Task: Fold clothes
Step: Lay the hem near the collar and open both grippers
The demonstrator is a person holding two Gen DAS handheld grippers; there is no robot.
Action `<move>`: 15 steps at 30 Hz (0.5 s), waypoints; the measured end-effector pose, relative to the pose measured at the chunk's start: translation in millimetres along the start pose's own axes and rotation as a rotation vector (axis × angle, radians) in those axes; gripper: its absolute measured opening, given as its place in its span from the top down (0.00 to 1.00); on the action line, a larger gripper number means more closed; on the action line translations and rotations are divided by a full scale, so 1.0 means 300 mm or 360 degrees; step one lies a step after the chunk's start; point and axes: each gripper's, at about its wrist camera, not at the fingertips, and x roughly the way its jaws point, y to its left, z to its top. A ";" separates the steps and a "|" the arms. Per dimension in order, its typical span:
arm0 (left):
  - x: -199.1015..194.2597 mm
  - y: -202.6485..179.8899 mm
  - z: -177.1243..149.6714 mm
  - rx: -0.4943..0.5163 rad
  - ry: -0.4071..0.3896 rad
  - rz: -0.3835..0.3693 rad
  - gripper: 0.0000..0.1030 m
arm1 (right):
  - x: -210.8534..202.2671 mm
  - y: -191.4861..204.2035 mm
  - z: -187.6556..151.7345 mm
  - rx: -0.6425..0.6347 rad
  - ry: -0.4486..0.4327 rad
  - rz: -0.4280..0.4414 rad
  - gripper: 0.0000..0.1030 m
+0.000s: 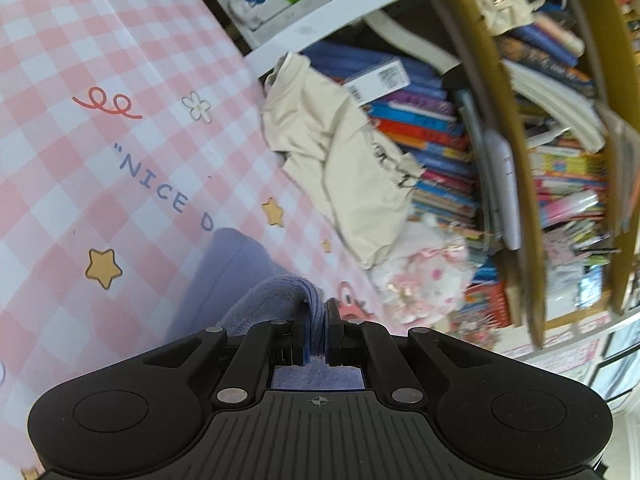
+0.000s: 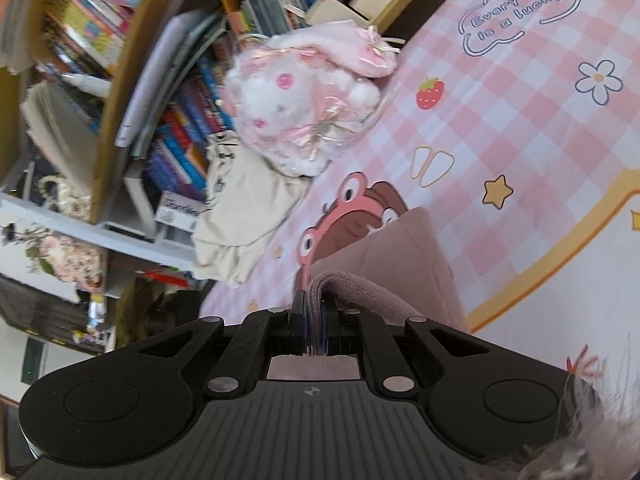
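Two grippers hung above a pink checked mat (image 1: 100, 80), each clamped on an edge of one mauve garment (image 1: 224, 272): left gripper (image 1: 316, 320), right gripper (image 2: 314, 320). A fold seemed underway; the next move likely needed both edges carried together.

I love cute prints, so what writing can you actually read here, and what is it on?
"NICE D": pink checked mat, left wrist view; the rest is hidden behind the cloth.
"Every day is a lucky day": cloud outline on the same mat, right wrist view.
Book spines and the barcode label: too blurred.
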 end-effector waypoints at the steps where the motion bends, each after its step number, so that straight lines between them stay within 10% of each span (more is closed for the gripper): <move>1: 0.015 0.002 0.008 0.0008 0.0010 0.0022 0.92 | 0.005 0.002 0.004 -0.0027 -0.0023 -0.0040 0.92; 7: -0.007 -0.009 0.072 0.0172 -0.0095 0.0208 0.46 | 0.032 0.017 0.030 -0.0189 -0.0158 -0.0276 0.55; 15: 0.038 -0.164 -0.008 0.1212 -0.0005 0.0349 0.48 | 0.134 0.127 -0.043 -0.0995 -0.0052 -0.0583 0.57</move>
